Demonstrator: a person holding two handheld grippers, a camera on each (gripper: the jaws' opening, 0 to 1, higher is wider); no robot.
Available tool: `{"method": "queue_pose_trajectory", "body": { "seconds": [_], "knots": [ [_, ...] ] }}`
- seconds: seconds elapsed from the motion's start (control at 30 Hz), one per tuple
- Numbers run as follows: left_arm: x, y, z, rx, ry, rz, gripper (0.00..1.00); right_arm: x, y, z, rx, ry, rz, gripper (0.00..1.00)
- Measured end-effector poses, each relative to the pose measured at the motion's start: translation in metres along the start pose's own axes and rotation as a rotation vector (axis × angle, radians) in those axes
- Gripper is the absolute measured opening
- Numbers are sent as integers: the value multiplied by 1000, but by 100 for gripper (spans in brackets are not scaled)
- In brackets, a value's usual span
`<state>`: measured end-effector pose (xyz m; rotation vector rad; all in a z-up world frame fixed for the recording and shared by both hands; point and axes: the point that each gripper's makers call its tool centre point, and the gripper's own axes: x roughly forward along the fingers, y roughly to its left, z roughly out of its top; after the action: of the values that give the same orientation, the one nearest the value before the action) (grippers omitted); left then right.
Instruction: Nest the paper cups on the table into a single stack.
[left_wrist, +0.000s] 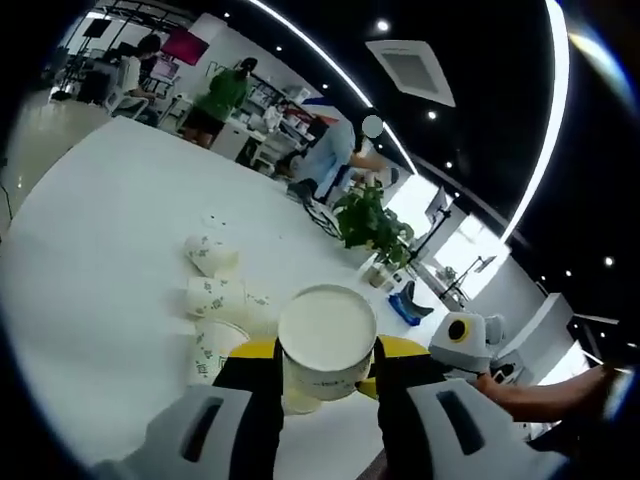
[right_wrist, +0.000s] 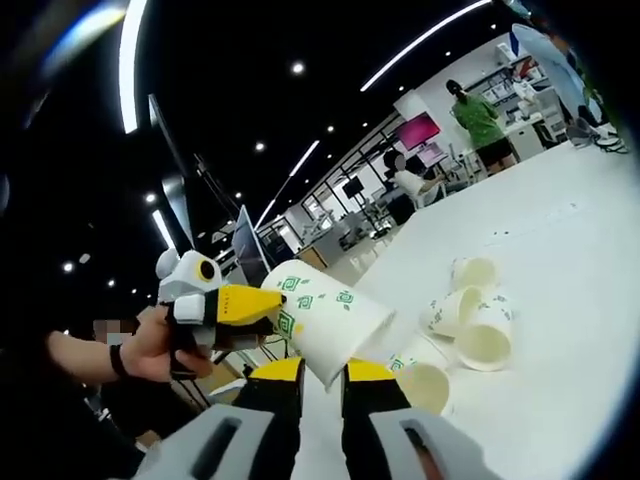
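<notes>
A white table (left_wrist: 90, 290) in a bright open office. The left gripper (left_wrist: 325, 385) clamps one paper cup (left_wrist: 326, 345), raised and tilted sideways, just ahead of the right gripper (right_wrist: 320, 385), whose grip I cannot tell. Beyond lie about four loose cups (right_wrist: 470, 325), tumbled together.

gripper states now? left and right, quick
Left gripper: shut on a white paper cup with green print.
Right gripper: cannot tell; its fingers sit just under that cup.
</notes>
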<state>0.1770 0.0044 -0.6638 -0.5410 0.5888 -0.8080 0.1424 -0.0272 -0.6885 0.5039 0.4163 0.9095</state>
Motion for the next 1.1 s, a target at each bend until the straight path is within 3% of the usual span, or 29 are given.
{"method": "queue_pose_trajectory", "body": {
  "seconds": [0.2,0.3,0.4,0.63,0.9,1.1],
  "knots": [
    [1,5,1,-33,-7,-17,34,-1,4,0,-20,0,7,4],
    [2,5,-4,-16,16,-11,15,-2,3,2,-22,-12,11,0],
    [3,7,-8,-3,24,-14,22,-2,1,3,-28,-18,8,0],
    [-1,6,-15,34,37,9,25,-4,-2,0,-54,20,-10,0],
    [-6,24,-19,147,59,79,33,-10,-8,1,-90,74,-31,0],
    [-8,30,-28,200,89,107,35,-18,-12,0,-148,164,-66,0]
  ]
}}
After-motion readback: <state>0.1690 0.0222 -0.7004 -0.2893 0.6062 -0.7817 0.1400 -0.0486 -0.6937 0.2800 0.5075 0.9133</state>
